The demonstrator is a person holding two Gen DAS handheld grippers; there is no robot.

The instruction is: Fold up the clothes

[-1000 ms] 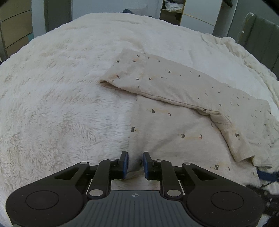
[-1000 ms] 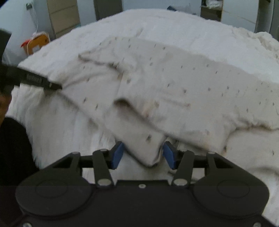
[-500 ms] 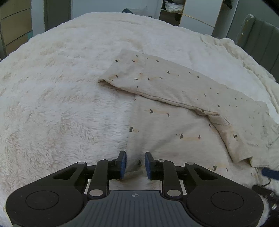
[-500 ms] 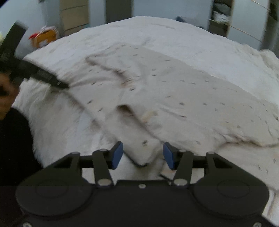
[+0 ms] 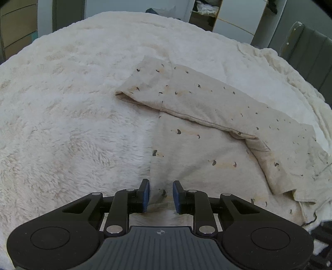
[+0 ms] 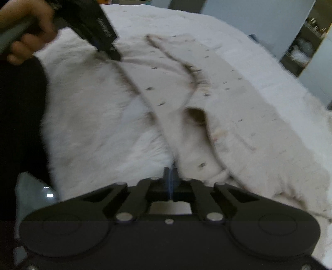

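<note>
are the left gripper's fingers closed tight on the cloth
No, the left gripper has a clear gap between its blue pads, with the corner of the spotted garment lying loosely in that gap.

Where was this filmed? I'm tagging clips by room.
Probably a bedroom: a fluffy cream blanket covers a broad bed-like surface, a spotted garment lies spread on it, and open shelving stands behind.

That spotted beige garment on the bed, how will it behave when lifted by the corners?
Probably floppy: the garment already lies creased and folded over itself. Likely light, thin cloth. On the fluffy blanket it may drag rather than slide. The right claw looks pinched on its edge.
</note>
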